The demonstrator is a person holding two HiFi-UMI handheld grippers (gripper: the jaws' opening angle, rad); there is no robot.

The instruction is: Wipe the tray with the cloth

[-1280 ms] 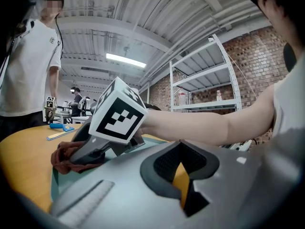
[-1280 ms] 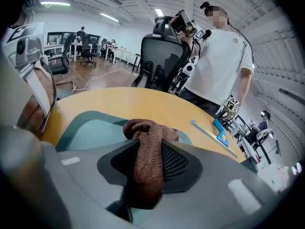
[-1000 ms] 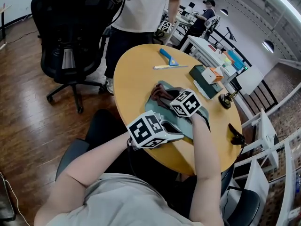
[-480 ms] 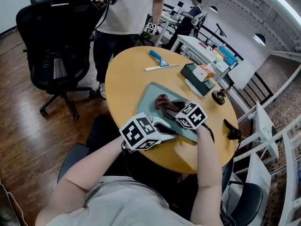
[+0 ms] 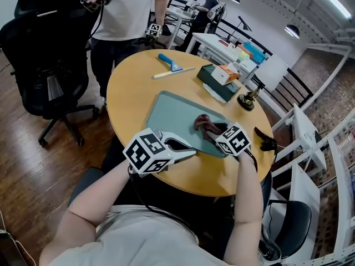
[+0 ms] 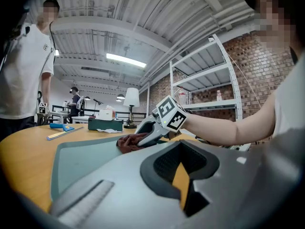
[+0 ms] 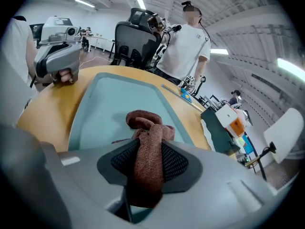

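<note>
A grey-green tray (image 5: 177,112) lies on the round wooden table (image 5: 130,90). A reddish-brown cloth (image 5: 205,124) sits bunched on the tray's near right part. My right gripper (image 5: 214,133) is shut on it. In the right gripper view the cloth (image 7: 148,147) runs back between the jaws and its front end rests on the tray (image 7: 119,97). My left gripper (image 5: 191,150) is at the tray's near rim, and its jaws look closed. I cannot tell whether they pinch the rim. The left gripper view shows the right gripper (image 6: 153,130) pressing the cloth (image 6: 127,142) onto the tray.
A blue scraper (image 5: 166,61) and a ruler (image 5: 173,72) lie at the table's far side. A green box (image 5: 218,83) and a small brass stand (image 5: 247,100) are at the right. A person (image 5: 125,13) stands beyond the table, beside a black chair (image 5: 41,49).
My right gripper has dragged the cloth across the tray from its far left part to its near right part. The left gripper has stayed at the near rim. The head camera has shifted.
</note>
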